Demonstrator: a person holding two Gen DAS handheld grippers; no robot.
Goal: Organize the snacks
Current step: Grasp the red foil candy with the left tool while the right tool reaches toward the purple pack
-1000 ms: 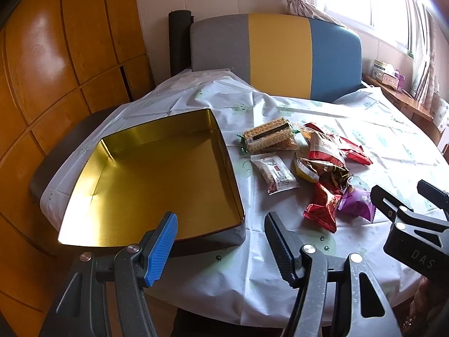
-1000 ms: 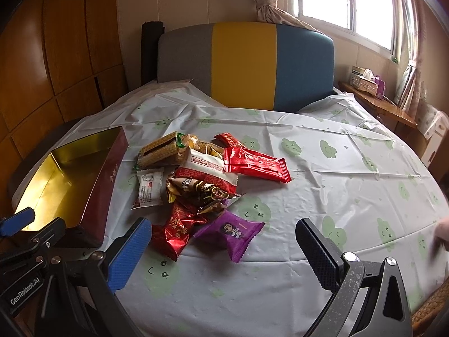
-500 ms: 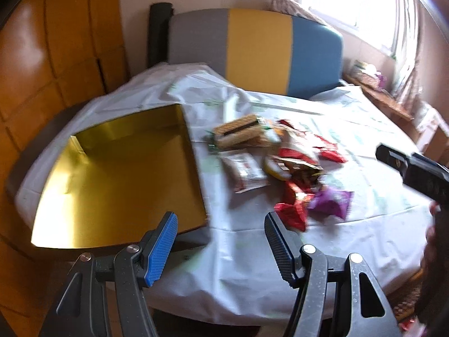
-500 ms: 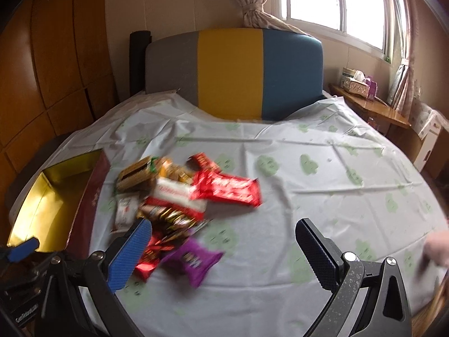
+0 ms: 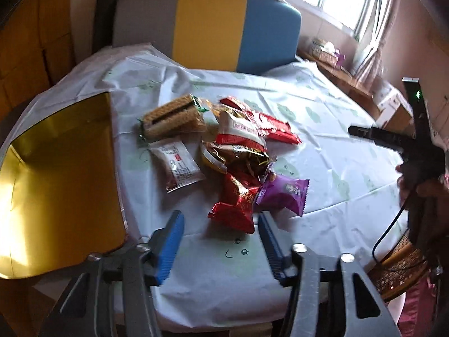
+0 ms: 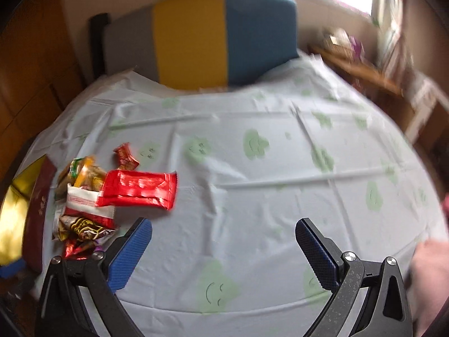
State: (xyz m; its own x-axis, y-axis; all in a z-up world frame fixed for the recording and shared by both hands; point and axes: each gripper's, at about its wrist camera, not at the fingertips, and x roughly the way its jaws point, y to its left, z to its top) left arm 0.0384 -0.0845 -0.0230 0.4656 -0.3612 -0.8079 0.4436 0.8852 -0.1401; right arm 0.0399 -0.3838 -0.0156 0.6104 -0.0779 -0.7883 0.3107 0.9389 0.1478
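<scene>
My right view is blurred; the gold-lined rectangular tin (image 5: 61, 168) is cut off left. Both my left gripper (image 5: 221, 234) and right gripper (image 6: 223, 248) gape wide, empty, near the pile of foil snack packets (image 5: 233, 151).

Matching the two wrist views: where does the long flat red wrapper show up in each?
Left wrist: long red wrapper, right of centre, at the pile's far right edge.
Right wrist: same wrapper, left of centre, on the pile's right side.
Shared landmark: grey-yellow-blue headboard.
</scene>
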